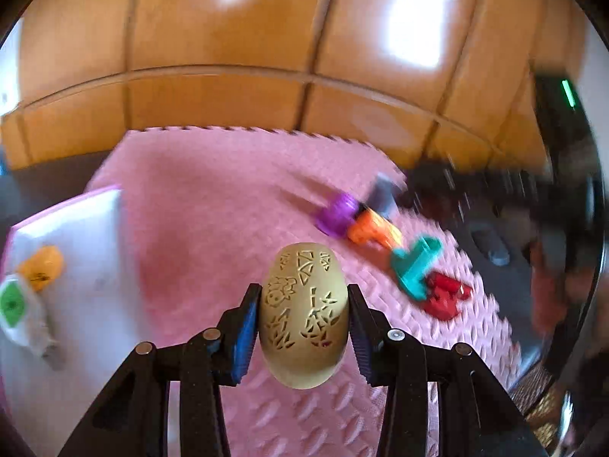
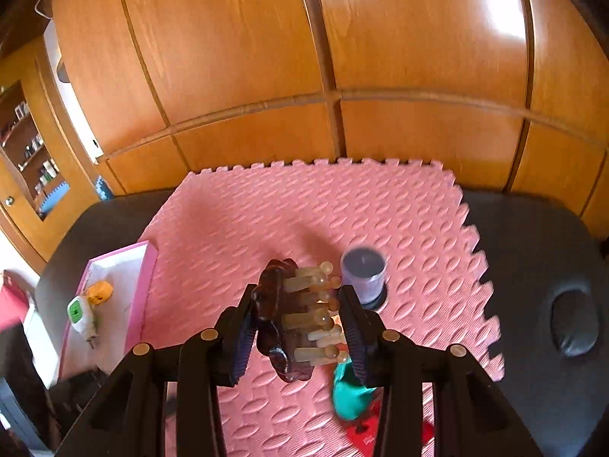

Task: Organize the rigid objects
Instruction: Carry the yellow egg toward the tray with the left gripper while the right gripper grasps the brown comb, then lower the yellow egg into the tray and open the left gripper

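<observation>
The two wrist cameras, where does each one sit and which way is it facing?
Left wrist: on the left gripper, looking along its fingers over the pink mat toward wood panels; the gripper clamps a gold egg.
Right wrist: on the right gripper, same direction; it clamps a brown massager.
Shared: mat, pink box at left, teal toy.

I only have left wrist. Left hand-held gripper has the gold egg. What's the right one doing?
Observer: Right hand-held gripper is shut on a dark brown massage brush with pale pegs.
Operator: The grey blur behind the purple piece?
Observer: A grey cylinder, upright on the pink mat.
Operator: Is the box walled?
Observer: Yes, a pink-walled box holding an orange object and a white-green device.
</observation>
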### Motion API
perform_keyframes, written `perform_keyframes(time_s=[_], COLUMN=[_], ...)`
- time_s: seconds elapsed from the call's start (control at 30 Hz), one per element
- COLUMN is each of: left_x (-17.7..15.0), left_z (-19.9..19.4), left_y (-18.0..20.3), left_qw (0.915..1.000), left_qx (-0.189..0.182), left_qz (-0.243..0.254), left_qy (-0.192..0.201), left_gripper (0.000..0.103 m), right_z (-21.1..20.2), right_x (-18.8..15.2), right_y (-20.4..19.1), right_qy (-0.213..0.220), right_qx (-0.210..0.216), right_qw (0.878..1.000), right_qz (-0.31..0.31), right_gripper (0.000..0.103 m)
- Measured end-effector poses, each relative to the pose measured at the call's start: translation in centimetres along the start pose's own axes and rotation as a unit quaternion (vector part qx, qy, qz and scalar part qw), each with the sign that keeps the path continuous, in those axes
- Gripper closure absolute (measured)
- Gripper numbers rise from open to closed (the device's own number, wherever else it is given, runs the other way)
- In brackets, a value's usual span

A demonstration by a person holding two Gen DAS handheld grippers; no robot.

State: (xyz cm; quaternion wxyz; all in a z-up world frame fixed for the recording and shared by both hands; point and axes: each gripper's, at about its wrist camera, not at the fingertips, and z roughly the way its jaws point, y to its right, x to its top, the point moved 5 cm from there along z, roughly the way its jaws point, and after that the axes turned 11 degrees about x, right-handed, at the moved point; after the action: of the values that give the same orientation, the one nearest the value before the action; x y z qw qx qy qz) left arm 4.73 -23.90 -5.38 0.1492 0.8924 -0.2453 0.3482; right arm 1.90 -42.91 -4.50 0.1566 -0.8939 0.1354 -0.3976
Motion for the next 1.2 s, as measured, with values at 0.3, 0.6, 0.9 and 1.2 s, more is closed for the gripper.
perform_keyframes(time_s=[0.3, 0.6, 0.9, 1.2], left_x=[4.7, 5.4, 5.7, 6.7], left_z=[2.4, 8.5, 10.5, 5.0], left_y=[-11.5, -18.2, -19.6, -18.5], left_qw=[0.9927, 0.9798, 0.9759, 0.9825], left_qx=[0.073, 0.125, 0.144, 0.134], left_qz=[-0.093, -0.141, -0.147, -0.127], left_qy=[-0.023, -0.069, -0.074, -0.022], left_gripper=[0.059, 0.059, 0.057, 0.046], right_z=[2.8, 5.1, 6.5, 6.9], right_x=[-3.4, -5.7, -6.7, -7.4], right_y=[-3.8, -6.6, -7.7, -8.3], right_qy=[-0.032, -0.06, -0.083, -0.092], right_qx=[0.055, 0.08, 0.082, 0.079], right_qw=[0.998, 0.995, 0.993, 0.992], right_qz=[-0.012, -0.021, -0.028, -0.033], right_gripper=[0.061, 0.061, 0.061, 0.061])
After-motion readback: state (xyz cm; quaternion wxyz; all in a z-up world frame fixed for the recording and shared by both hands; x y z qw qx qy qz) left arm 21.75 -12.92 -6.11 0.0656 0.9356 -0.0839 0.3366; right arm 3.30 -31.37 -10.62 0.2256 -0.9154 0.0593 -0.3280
